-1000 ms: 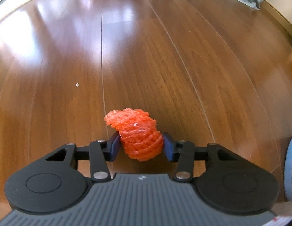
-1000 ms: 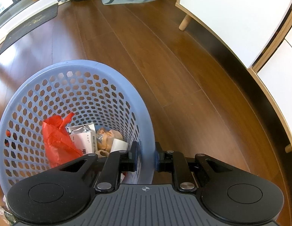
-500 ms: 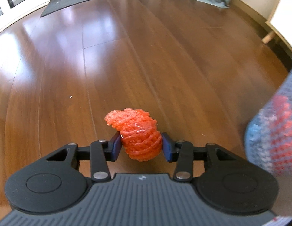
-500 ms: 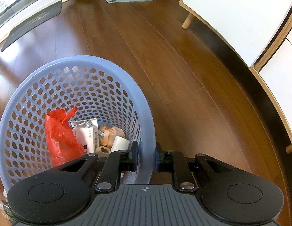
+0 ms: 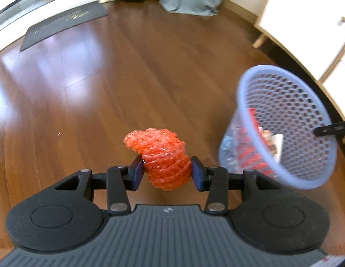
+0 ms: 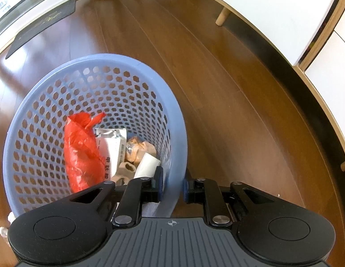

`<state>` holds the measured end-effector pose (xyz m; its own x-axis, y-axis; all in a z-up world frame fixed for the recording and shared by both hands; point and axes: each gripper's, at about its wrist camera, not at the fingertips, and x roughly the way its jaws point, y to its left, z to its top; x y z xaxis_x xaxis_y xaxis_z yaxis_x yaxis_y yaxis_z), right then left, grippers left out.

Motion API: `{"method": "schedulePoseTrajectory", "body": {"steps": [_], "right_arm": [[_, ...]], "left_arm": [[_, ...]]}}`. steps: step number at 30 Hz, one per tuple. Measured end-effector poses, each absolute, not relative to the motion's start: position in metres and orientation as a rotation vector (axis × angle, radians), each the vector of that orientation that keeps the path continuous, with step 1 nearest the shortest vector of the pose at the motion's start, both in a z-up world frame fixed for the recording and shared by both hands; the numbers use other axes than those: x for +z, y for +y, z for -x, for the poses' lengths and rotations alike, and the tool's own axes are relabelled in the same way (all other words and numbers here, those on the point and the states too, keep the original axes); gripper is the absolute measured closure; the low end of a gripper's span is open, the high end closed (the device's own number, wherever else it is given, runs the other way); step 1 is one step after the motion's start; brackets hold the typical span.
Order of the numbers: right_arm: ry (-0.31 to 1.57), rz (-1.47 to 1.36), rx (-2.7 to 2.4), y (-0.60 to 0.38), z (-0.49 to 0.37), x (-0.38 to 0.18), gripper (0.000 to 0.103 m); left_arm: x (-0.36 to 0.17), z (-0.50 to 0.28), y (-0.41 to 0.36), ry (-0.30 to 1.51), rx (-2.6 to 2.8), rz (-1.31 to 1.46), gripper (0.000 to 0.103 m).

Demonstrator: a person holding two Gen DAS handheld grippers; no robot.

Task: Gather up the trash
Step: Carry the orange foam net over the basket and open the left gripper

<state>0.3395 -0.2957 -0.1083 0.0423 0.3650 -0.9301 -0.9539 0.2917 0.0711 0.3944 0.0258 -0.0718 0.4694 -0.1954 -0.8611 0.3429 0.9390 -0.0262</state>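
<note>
The left tongs (image 5: 166,173) pinch an orange foam net (image 5: 163,158) between their blue pads (image 5: 136,173), held above the wooden floor (image 5: 105,89) at the near middle of the left view. The net is soft and springy, and only its lower half sits between the pads while the crumpled top leans out to the left; it could squirm free or roll sideways on release, I judge, and land on the floor instead of in the bin

To the right the blue basket (image 5: 283,129) hangs tilted, its mouth facing up and left, well apart from the net. The right tongs (image 6: 172,184) are clamped on its near rim, one finger inside, one outside. That thin rim is a small hold for a leaning basket: it may swing or slip, and the red bag (image 6: 81,151), white packet (image 6: 112,146) and paper scraps (image 6: 139,153) inside could spill

A drop from this side might strike the rim and bounce off
</note>
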Motion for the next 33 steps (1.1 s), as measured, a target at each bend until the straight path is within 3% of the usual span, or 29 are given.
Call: {"method": "schedulePoseTrajectory", "body": {"steps": [8, 18, 23, 33], "right_arm": [[1.078, 0.718, 1.176, -0.300, -0.338, -0.107, 0.089], [1.064, 0.732, 1.217, -0.295, -0.340, -0.110, 0.089], [1.059, 0.740, 1.235, -0.299, -0.345, -0.114, 0.089], [1.046, 0.750, 1.270, -0.299, -0.348, -0.117, 0.089]], "left_arm": [[-0.042, -0.383, -0.039, 0.990, -0.469, -0.205, 0.064], [-0.049, -0.386, -0.114, 0.977, -0.622, -0.230, 0.063], [-0.054, -0.387, -0.136, 0.953, -0.644, -0.208, 0.034], [-0.052, -0.390, -0.110, 0.916, -0.611, -0.202, 0.033]]}}
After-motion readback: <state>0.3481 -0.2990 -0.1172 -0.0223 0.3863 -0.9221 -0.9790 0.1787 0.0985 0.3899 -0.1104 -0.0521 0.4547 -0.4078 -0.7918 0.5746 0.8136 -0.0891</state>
